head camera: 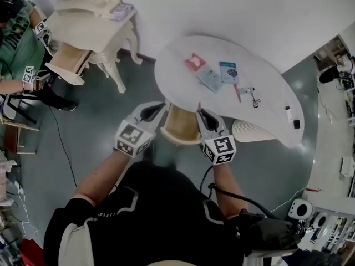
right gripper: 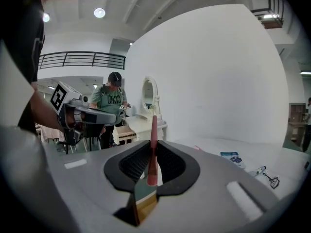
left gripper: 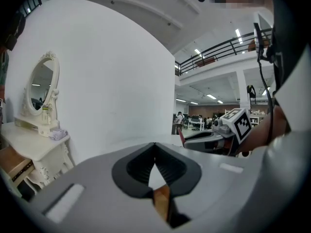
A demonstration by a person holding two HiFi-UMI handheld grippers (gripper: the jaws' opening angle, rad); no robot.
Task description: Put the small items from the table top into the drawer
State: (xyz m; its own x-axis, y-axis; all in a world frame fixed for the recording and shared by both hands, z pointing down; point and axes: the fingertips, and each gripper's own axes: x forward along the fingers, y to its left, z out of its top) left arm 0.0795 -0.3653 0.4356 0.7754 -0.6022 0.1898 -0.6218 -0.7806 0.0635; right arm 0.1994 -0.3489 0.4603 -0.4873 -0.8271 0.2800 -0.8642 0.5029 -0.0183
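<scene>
Right gripper clamped on red pen; left gripper jaws together, empty. Lower over open drawer at frame centre (pen stands upright), release low.

Large indoor hall staged as a mock home: a curved white backdrop wall, dressing table with mirror, white counter, mezzanine railing, ceiling lights, cable trailing across grey floor.

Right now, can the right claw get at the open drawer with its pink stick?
Probably yes. The right claw holds the stick just beside the drawer, which stands open with nothing between them; the left claw is at the drawer's other side.
</scene>
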